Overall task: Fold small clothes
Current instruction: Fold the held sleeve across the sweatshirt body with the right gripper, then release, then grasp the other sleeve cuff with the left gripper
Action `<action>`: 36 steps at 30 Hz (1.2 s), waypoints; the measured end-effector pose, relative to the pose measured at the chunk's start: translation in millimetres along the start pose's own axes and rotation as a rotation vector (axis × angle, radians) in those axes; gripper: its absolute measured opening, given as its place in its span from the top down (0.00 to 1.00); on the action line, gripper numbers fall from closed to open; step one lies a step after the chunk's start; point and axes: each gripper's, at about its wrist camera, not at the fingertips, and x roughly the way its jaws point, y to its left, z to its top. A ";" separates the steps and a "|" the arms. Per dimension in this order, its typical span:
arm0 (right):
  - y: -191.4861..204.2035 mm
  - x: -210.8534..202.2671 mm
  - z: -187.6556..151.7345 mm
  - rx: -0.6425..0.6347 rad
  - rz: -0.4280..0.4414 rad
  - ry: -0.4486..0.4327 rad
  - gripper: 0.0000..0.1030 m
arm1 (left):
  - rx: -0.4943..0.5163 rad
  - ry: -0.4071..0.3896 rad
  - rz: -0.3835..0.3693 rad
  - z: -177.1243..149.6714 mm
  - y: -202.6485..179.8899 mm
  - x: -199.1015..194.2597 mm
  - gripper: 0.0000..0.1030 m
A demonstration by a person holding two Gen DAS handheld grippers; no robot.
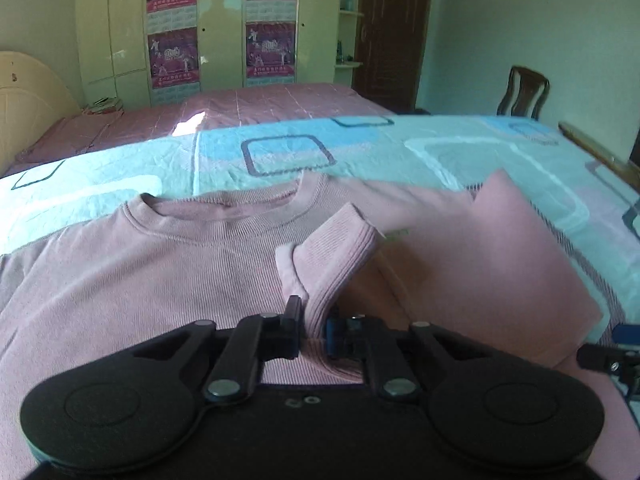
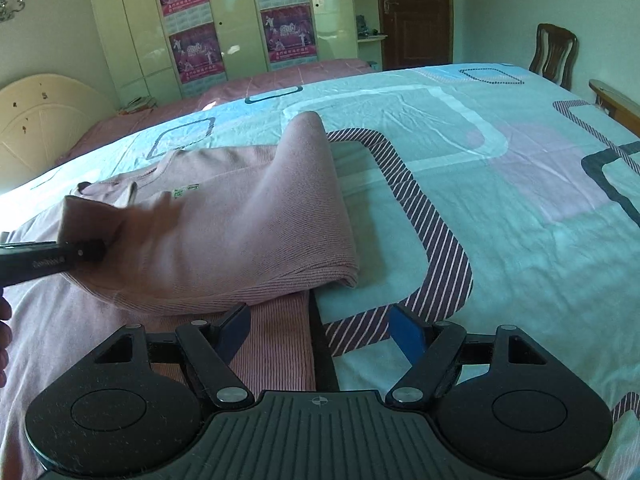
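A pink ribbed sweater point(image 1: 140, 264) lies flat on the bed, neck away from me. My left gripper point(image 1: 314, 320) is shut on the ribbed sleeve cuff point(image 1: 340, 248) and holds it above the sweater's chest, the sleeve folded inward. In the right wrist view the sweater point(image 2: 248, 220) shows with its right side folded over in a raised fold, and the left gripper point(image 2: 60, 260) grips cloth at the left. My right gripper point(image 2: 320, 332) is open, low over the sweater's ribbed hem point(image 2: 276, 344) and the bed sheet's edge.
The bed sheet point(image 2: 500, 200) is turquoise with square patterns and spreads to the right. A second bed with a pink cover point(image 1: 260, 108) stands behind, then wardrobes point(image 1: 224, 20). A wooden chair point(image 2: 554, 54) and a bed rail point(image 2: 616, 100) are at the far right.
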 end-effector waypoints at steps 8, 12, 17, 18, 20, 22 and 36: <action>13.7 28.3 15.3 0.006 0.017 -0.002 0.50 | -0.254 -0.178 -0.037 37.2 48.5 -47.2 0.90; 21.4 38.2 23.6 -0.004 0.028 -0.009 0.90 | -0.280 -0.203 0.037 30.3 75.2 -62.5 0.90; 12.6 31.6 20.4 0.034 0.024 -0.017 0.91 | -0.342 -0.051 0.097 -14.6 101.0 -42.2 0.90; 11.5 30.4 17.2 0.035 0.019 -0.010 0.91 | -0.352 -0.031 0.104 -22.3 102.1 -38.0 0.90; 11.2 29.9 11.4 0.001 0.028 0.015 0.91 | -0.361 0.020 0.116 -32.6 104.3 -31.7 0.88; 9.7 21.2 11.9 -0.030 0.036 0.020 0.91 | -0.379 0.025 0.113 -34.7 109.9 -35.7 0.83; 6.1 54.7 71.3 0.035 0.118 -0.010 0.44 | -0.418 -0.111 0.285 -27.2 144.0 -74.6 0.53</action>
